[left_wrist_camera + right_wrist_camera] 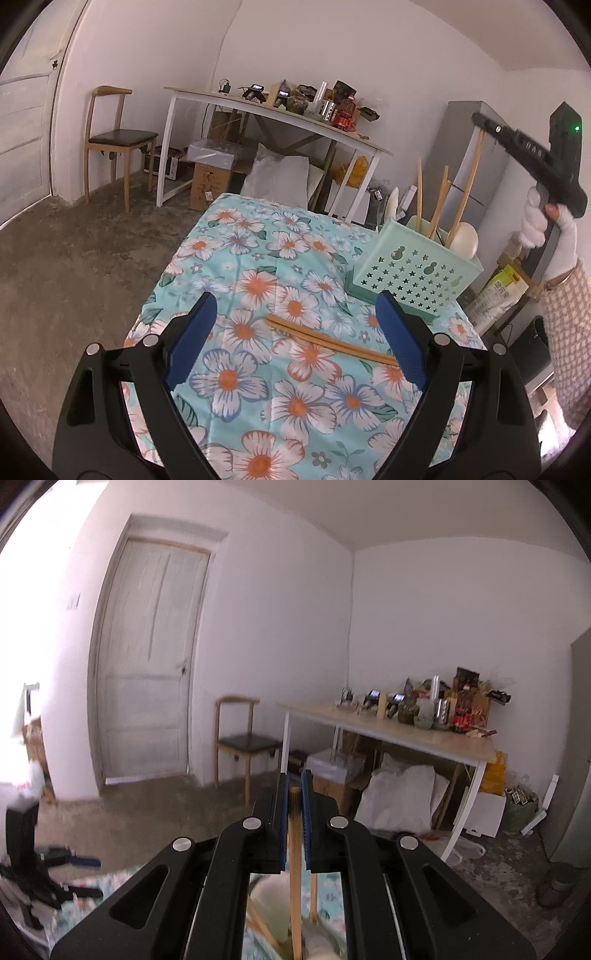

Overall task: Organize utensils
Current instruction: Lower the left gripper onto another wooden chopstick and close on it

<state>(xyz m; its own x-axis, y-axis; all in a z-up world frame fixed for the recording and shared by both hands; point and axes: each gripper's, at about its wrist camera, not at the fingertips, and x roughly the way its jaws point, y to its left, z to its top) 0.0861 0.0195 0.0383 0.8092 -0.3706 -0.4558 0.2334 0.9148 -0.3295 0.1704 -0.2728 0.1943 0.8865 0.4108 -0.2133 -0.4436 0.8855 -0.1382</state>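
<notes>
1. The left gripper [295, 325] hovers over the near end of the table [229, 258], which wears a turquoise flowered cloth; its blue-padded jaws stand wide apart and hold nothing.
2. A pair of wooden chopsticks [332, 341] lies flat on the cloth between and just beyond those jaws, side by side, slanting from the middle of the table toward its right edge.
3. A mint-green utensil holder [413, 273] with star-shaped cutouts stands near the table's far right corner, well clear of the loose pair.
4. The holder contains several upright wooden sticks and a pale spoon [465, 238].
5. The right gripper [294, 797] is raised above the holder, carried by a white-gloved hand [535, 225].
6. Its jaws are clamped narrowly on a single chopstick [295, 856], gripping it just below the top end.
7. That chopstick hangs down into the holder's contents; its lower tip is hidden in the right wrist view.
</notes>
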